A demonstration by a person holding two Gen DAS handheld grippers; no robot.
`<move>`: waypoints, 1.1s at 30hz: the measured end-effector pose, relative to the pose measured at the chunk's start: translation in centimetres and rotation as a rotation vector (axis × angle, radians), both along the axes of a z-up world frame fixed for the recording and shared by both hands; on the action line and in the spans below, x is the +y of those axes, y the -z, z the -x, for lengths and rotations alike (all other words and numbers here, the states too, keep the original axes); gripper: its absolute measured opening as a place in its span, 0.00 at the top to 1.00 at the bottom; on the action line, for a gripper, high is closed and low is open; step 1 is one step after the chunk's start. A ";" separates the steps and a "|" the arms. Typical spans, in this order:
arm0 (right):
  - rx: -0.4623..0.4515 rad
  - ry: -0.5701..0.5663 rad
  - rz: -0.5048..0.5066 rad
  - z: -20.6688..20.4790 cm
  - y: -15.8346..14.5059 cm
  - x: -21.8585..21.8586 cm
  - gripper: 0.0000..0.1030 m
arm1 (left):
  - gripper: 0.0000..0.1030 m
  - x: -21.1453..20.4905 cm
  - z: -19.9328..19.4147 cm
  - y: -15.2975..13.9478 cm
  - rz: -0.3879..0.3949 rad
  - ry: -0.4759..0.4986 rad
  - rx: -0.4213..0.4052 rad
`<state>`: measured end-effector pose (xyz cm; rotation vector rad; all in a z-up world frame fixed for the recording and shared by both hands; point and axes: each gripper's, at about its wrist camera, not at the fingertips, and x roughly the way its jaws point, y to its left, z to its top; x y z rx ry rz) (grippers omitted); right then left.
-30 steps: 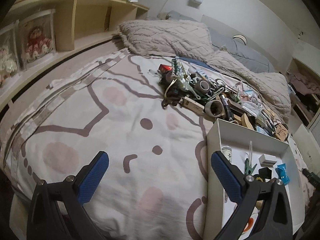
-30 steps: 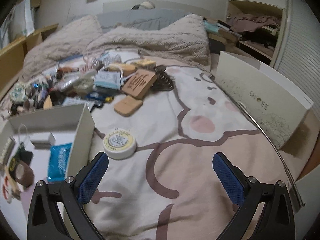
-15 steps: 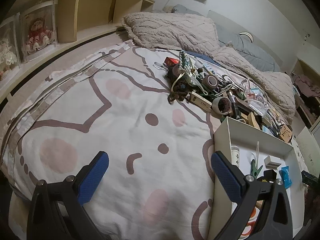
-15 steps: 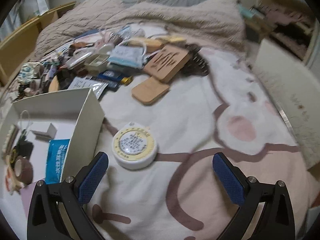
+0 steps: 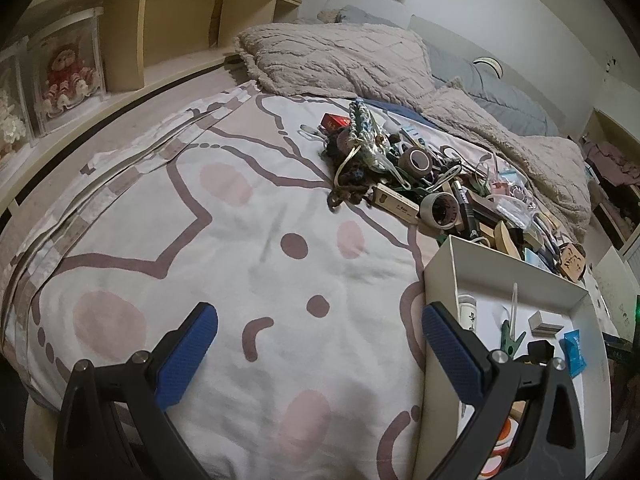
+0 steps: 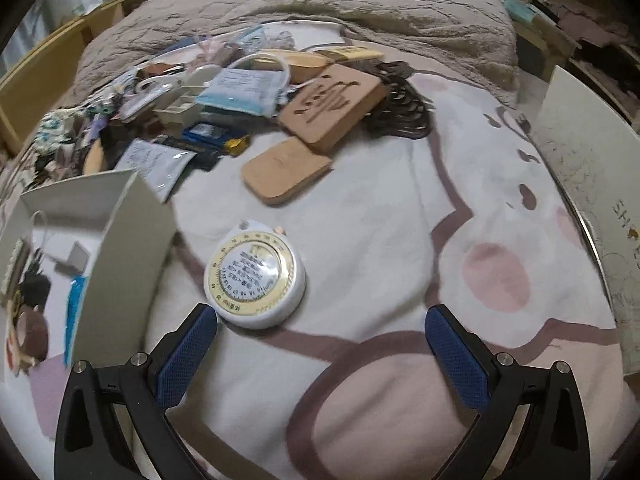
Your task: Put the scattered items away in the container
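Observation:
A white box [image 5: 444, 276] sits on the bed and holds several small items; it shows at the left of the right wrist view [image 6: 120, 240]. A heap of scattered items [image 5: 420, 184] lies beyond it. My left gripper [image 5: 320, 334] is open and empty above the bedspread, its right finger over the box's near wall. My right gripper [image 6: 320, 336] is open and empty. A round white tape measure with a yellow ring [image 6: 254, 276] lies just ahead of its left finger [image 6: 188, 350], beside the box. Two tan wooden pieces [image 6: 286, 170] lie farther on.
A fluffy beige blanket [image 5: 340, 60] and grey pillows lie at the head of the bed. A wooden shelf [image 5: 140, 36] with boxed dolls runs along the left. A white box lid [image 6: 592, 172] leans at the bed's right edge.
My right gripper has moved forward and down towards the round tape measure, which now lies close to its left finger. My left gripper has drifted slightly forward over the bedspread.

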<state>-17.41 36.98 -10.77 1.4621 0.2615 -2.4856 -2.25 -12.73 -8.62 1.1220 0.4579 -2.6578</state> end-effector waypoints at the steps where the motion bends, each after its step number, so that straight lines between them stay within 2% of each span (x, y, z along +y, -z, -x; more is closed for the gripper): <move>1: -0.003 0.025 -0.008 0.3 0.1 0.2 0.00 | 0.00 0.0 0.2 -0.1 0.005 0.001 0.000; 5: -0.011 0.092 -0.019 1.4 0.3 1.0 0.00 | 0.00 0.0 1.2 -0.7 0.017 0.016 0.007; 13: -0.004 0.119 -0.016 1.5 1.0 1.1 0.00 | 0.00 0.6 5.7 -1.9 0.071 0.116 -0.011; 20: 0.009 0.119 -0.025 1.5 1.3 0.9 0.00 | 0.02 1.8 10.3 -1.6 0.023 0.256 -0.054; 21: 0.011 0.119 -0.025 1.5 1.3 0.9 0.00 | 0.04 2.0 10.8 -1.5 0.024 0.268 -0.061; 24: 0.015 0.120 -0.026 1.5 1.4 0.9 0.00 | 0.24 2.5 12.2 -1.1 0.024 0.336 -0.055; 26: 0.018 0.120 -0.025 1.5 1.4 0.9 0.00 | 0.24 2.7 12.9 -0.7 0.029 0.383 -0.058; 28: 0.020 0.120 -0.025 1.5 1.4 0.9 0.00 | 0.35 2.9 13.4 -0.5 0.041 0.415 -0.063; 30: 0.024 0.121 -0.026 1.4 1.4 0.9 0.00 | 0.42 2.9 14.0 -0.4 0.027 0.459 -0.066; 33: 0.026 0.121 -0.027 1.5 1.5 0.9 0.00 | 0.43 3.1 14.8 -0.2 0.024 0.493 -0.066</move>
